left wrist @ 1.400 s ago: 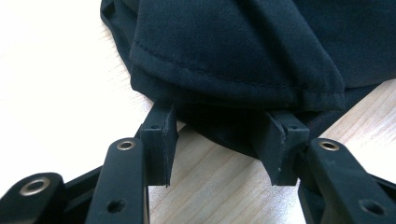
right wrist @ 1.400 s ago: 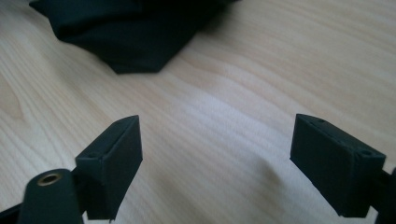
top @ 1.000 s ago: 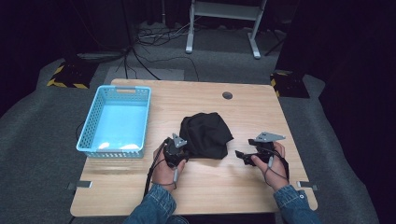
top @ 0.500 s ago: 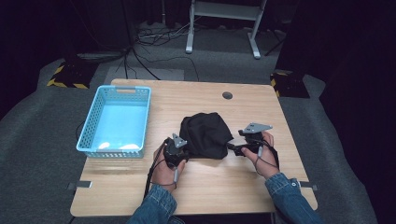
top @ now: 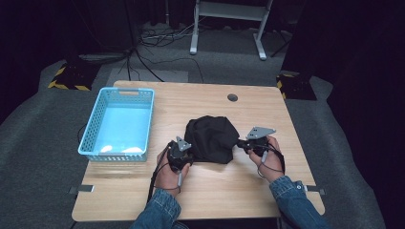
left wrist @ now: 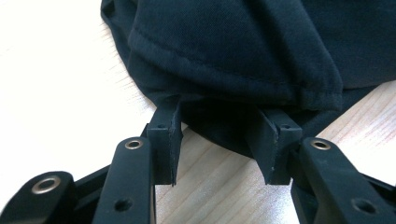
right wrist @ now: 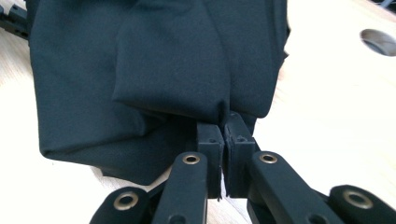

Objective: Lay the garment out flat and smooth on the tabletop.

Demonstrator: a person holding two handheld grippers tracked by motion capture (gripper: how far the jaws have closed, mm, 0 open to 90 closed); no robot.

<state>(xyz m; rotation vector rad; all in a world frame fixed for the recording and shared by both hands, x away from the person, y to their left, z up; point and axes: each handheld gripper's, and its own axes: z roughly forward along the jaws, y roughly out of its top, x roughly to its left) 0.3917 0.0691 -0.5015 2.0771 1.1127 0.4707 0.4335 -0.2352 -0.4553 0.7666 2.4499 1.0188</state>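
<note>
Right gripper view has your right gripper [right wrist: 223, 122], jaws just closed, pinching only a thin fold of the black cloth [top: 211, 139] mid-table, while your left gripper [left wrist: 223, 140] stands half open, gripping nothing, so lifting now risks that fold slipping out.

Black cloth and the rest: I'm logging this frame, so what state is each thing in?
Black cloth: crumpled in a heap on the table.
Blue basket: upright; its contents cannot be made out.
Left gripper: jaws apart, tips at the cloth's hem.
Right gripper: jaws have just been closing, now pinched together at a fold of the cloth.
</note>
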